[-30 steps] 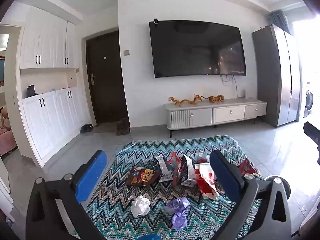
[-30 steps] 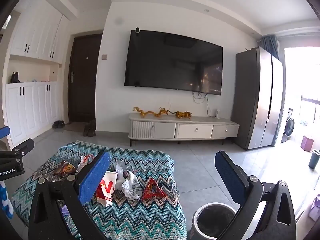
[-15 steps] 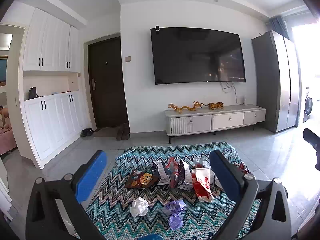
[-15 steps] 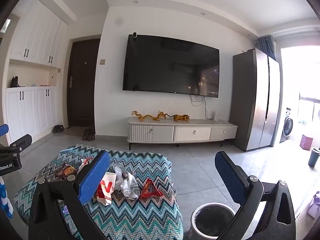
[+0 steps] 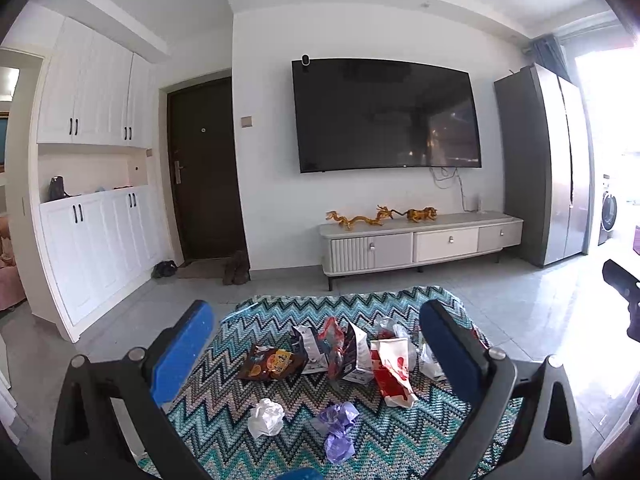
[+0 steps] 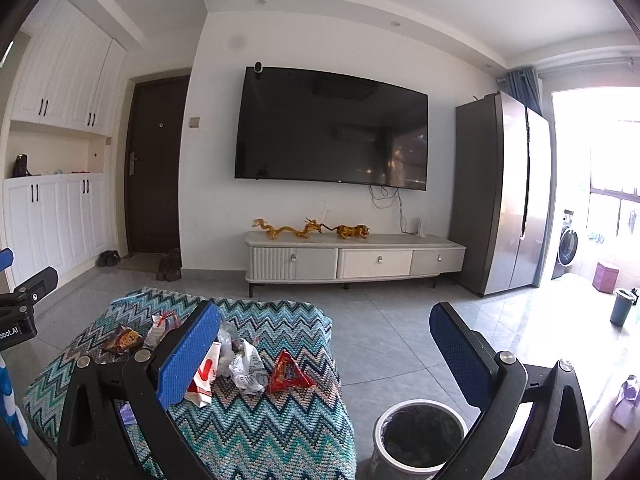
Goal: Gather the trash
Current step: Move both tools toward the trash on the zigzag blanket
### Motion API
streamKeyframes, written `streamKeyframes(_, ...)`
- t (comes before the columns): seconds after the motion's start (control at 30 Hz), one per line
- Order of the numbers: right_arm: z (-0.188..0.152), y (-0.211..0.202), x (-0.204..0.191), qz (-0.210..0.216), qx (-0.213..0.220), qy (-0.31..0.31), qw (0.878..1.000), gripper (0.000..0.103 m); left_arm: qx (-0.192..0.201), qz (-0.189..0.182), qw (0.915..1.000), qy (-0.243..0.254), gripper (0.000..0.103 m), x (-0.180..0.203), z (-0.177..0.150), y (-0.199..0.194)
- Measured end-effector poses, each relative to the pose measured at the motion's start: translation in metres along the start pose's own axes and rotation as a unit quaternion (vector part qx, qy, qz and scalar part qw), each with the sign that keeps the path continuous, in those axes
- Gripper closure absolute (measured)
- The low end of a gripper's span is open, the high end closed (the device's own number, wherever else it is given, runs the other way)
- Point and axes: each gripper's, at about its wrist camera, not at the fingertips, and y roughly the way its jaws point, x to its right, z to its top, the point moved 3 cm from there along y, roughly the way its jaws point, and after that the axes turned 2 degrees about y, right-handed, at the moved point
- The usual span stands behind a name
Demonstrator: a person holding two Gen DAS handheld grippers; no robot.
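Trash lies on a zigzag-patterned table (image 5: 248, 400): a brown snack bag (image 5: 270, 366), a red-and-white carton (image 5: 390, 372), a crumpled white paper (image 5: 265, 418) and a purple wrapper (image 5: 338, 426). My left gripper (image 5: 316, 356) is open and empty above the table's near side. My right gripper (image 6: 324, 354) is open and empty, over the table's right edge (image 6: 336, 380). A red triangular snack bag (image 6: 288, 374) and a clear crumpled wrapper (image 6: 246, 368) lie between its fingers. A white bin with a black liner (image 6: 418, 434) stands on the floor right of the table.
A TV cabinet (image 6: 356, 258) with gold figurines stands against the far wall under a large TV (image 6: 332, 128). A grey fridge (image 6: 500, 196) is at the right, white cupboards (image 5: 92, 248) at the left. Tiled floor (image 6: 400, 320) surrounds the table.
Both views have tilted upward a little, so the table and trash sit lower in frame. Both grippers stay open and empty.
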Motion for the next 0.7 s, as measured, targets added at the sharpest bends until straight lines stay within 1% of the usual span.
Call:
streamKeyframes(0.03, 0.000, 0.000, 0.001, -0.003, -0.001, 0.000, 1.000, 0.000, 0.000, -0.002, 1.0000, -0.001, 0.000, -0.001, -0.005, 0.000)
streamKeyframes(0.1, -0.001, 0.000, 0.002, -0.007, -0.001, -0.001, 1.000, 0.000, -0.007, -0.009, 0.9999, 0.002, 0.000, 0.003, -0.002, 0.007)
streamKeyframes(0.27, -0.003, 0.003, 0.010, -0.023, -0.003, 0.006, 1.000, 0.000, -0.010, -0.017, 0.9997, 0.017, 0.000, 0.011, -0.006, 0.016)
streamKeyframes(0.37, -0.004, 0.004, 0.015, -0.030, -0.003, 0.011, 0.999, 0.000, -0.012, -0.025, 0.9992, 0.027, 0.000, 0.015, -0.015, 0.017)
streamKeyframes(0.53, -0.008, 0.009, 0.017, -0.033, -0.008, 0.011, 0.999, 0.000, -0.012, -0.035, 0.9987, 0.034, 0.000, 0.020, -0.020, 0.018)
streamKeyframes(0.7, -0.012, 0.015, 0.014, -0.032, -0.015, 0.008, 0.999, 0.000, -0.016, -0.036, 0.9988, 0.030, 0.000, 0.019, -0.021, 0.023)
